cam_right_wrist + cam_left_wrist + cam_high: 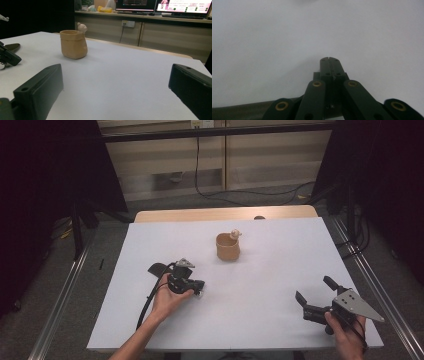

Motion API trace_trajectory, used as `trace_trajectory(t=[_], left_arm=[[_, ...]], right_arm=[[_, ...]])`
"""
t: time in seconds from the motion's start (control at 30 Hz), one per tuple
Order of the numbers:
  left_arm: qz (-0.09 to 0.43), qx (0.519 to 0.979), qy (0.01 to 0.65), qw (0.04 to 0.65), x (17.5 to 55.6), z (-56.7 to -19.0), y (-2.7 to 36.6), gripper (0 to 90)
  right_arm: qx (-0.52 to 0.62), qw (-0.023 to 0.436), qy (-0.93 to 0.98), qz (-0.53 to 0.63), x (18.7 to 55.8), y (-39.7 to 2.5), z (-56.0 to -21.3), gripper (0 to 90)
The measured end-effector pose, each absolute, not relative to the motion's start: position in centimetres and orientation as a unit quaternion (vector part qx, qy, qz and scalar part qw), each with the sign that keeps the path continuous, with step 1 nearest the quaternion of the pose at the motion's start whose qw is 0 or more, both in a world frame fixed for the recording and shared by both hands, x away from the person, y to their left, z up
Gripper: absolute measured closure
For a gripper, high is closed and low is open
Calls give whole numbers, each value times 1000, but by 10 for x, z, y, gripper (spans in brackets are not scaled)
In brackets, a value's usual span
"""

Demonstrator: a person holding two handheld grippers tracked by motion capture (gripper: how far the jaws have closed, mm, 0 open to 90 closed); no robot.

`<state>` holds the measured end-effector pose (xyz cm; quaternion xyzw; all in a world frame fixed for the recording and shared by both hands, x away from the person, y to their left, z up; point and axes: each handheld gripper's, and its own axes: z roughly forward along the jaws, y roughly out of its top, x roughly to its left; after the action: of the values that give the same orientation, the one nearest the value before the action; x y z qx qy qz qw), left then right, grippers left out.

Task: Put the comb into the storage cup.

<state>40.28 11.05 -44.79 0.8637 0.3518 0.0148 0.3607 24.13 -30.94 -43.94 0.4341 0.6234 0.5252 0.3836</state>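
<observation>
With your left claw (199,289) shut empty and right claw (314,294) spread wide, a careless reach risked toppling the small tan clay pot (228,247) on the white bench (260,285).

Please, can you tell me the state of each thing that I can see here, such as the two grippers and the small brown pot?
left gripper: shut, jaws pressed together with nothing between them, low over the white table.
right gripper: open, jaws wide apart and empty, pointing toward the pot.
brown pot: upright on the table, open at the top, touched by neither gripper.
small figure: sitting at the pot's rim.
</observation>
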Motion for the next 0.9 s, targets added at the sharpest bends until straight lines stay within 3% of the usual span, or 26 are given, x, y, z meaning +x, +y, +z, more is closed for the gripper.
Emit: trace_trajectory(t=[0.7,0.9], left_arm=[[-7,855,364,369,402,-450,117,900],[20,862,350,366,396,-450,115,900]], right_arm=[[431,383,627,524,241,-309,-440,0],[431,382,627,525,241,-309,-440,0]])
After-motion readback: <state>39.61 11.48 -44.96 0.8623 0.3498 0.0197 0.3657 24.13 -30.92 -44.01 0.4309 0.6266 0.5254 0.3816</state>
